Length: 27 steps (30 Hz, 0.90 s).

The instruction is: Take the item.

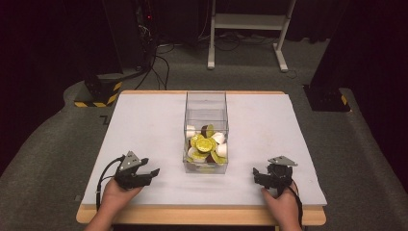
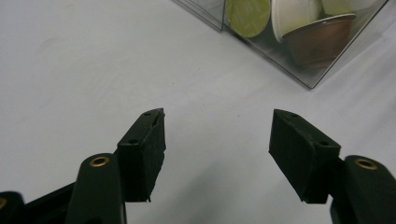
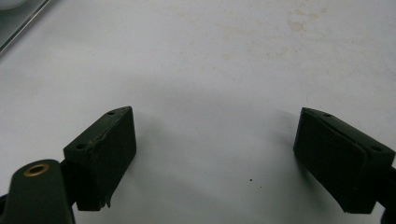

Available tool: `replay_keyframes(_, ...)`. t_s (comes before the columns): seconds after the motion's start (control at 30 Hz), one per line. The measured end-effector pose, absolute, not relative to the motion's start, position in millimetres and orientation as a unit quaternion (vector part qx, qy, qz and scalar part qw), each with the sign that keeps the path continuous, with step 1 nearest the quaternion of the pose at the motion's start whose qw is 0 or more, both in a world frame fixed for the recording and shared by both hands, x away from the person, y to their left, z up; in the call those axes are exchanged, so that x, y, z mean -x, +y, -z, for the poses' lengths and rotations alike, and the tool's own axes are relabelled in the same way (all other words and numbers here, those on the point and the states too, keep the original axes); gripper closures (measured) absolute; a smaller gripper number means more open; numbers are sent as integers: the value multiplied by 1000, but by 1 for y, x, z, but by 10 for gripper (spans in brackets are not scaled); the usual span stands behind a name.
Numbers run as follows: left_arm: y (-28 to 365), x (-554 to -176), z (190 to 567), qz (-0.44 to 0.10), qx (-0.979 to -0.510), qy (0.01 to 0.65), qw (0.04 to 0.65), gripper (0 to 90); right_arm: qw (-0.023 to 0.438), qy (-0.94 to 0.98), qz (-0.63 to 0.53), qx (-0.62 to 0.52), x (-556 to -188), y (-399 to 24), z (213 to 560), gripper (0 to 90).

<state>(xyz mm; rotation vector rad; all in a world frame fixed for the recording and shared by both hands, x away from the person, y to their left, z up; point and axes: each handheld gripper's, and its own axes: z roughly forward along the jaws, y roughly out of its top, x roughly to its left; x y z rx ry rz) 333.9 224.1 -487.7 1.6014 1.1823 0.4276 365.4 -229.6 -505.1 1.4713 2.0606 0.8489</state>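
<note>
While both tongs gape, capsule box (image 1: 206, 113) between.

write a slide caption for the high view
Two open handheld grippers, left and right, flank a clear box of coffee capsules.

White-topped table (image 1: 144, 130); clear box (image 1: 206, 103) of capsules (image 1: 204, 144) at ctr, both grippers resting near front edge.

Clear upright box (image 1: 206, 126) mid-table holds seemingly coffee capsules (image 1: 204, 144).
</note>
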Motion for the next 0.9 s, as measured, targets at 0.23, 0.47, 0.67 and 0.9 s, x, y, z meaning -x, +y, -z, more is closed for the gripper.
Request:
replay_keyframes(0.23, 215, -336, 485, -176, -673, 486, 529, 366, 233, 751, -309, -536, -365, -230, 505, 129)
replay_keyframes(0.47, 205, -338, 482, -172, -669, 484, 537, 369, 233, 751, -308, -536, -365, -229, 505, 129)
replay_keyframes(0.67, 201, -339, 480, -170, -675, 477, 537, 368, 233, 751, -308, -536, -365, -229, 505, 129)
replay_keyframes(0.9, 193, -340, 471, -169, -670, 470, 549, 354, 233, 751, -308, -536, -365, -229, 505, 129)
